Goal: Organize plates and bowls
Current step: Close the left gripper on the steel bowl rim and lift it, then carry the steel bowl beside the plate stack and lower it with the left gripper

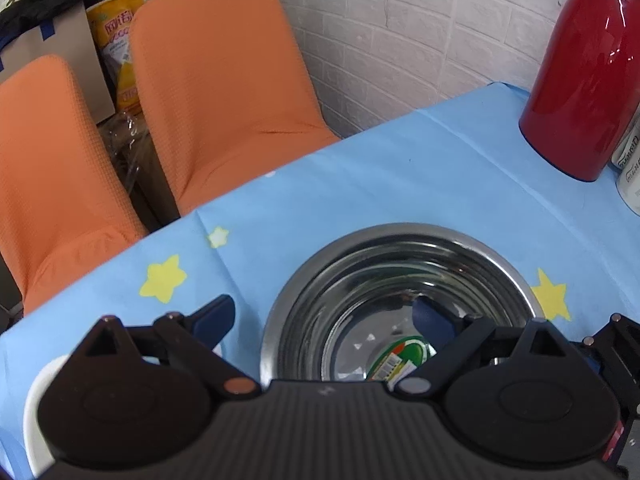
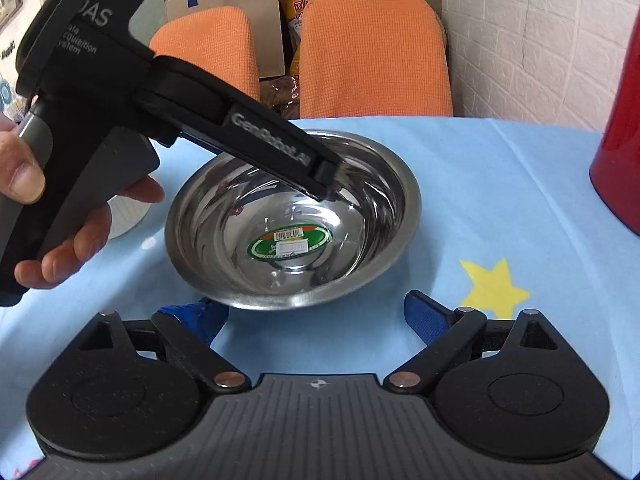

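A steel bowl (image 2: 296, 220) with a green sticker inside sits on the blue star tablecloth; it also shows in the left wrist view (image 1: 400, 280). My left gripper (image 1: 324, 320) is open, its jaws straddling the bowl's left rim, one finger inside the bowl and one outside. From the right wrist view the left gripper (image 2: 320, 184) reaches down into the bowl from the left. My right gripper (image 2: 320, 316) is open and empty, just in front of the bowl's near rim. A white dish (image 2: 128, 216) lies left of the bowl, partly hidden by the hand.
A red thermos (image 1: 584, 80) stands at the right of the table, with white cups (image 1: 630, 176) beside it. Two orange chairs (image 1: 216, 80) stand behind the table's far edge. A white brick wall is at the right.
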{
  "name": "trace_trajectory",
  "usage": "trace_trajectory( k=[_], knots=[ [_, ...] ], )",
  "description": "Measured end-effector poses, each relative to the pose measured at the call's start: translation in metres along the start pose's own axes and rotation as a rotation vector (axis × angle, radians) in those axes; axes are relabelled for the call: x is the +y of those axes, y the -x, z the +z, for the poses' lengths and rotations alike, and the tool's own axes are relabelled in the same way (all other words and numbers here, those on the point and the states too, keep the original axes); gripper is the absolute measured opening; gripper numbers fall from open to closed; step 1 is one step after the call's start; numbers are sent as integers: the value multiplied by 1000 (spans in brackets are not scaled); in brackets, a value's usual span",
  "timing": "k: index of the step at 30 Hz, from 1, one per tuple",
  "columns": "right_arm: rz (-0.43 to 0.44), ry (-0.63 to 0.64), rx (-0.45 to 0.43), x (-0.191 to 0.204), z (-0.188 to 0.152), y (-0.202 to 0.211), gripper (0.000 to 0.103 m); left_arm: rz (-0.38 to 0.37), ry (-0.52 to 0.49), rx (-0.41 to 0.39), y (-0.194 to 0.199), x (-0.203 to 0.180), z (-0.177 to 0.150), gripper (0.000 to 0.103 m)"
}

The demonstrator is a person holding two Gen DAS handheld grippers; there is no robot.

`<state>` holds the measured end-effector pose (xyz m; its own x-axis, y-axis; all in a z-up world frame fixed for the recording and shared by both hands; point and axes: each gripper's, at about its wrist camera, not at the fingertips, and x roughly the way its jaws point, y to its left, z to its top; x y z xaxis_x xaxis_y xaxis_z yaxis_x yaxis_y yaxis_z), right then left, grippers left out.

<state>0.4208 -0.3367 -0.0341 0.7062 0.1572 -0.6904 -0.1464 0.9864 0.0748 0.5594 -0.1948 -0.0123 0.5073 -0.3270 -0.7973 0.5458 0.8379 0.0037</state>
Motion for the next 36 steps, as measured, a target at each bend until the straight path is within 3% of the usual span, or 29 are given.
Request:
trace_trajectory(
  k=[4,6,7,15,20,29,36],
  knots=[
    [4,24,-42,4,0,-5,80,-18,-9,8,-4,-5,-4,91],
    [7,52,-73,7,-2,-7,79,-25,-30,13,-6,-8,-7,72],
    [1,60,-89,8,-2,-6,79,-18,-39,12,-6,-9,-8,70],
    [-46,92,-158,17,-4,15,80,-21,-44,-34,20,-12,-17,70],
    [-55,113,-184,30,-14,48,80,-30,-16,-70,58,-21,-37,70],
    [-2,127,-197,81,-80,134,81,18,-10,-84,151,-54,-135,71],
    [71,76,-171,118,-140,172,81,74,-23,-81,194,-77,-216,71]
  ],
)
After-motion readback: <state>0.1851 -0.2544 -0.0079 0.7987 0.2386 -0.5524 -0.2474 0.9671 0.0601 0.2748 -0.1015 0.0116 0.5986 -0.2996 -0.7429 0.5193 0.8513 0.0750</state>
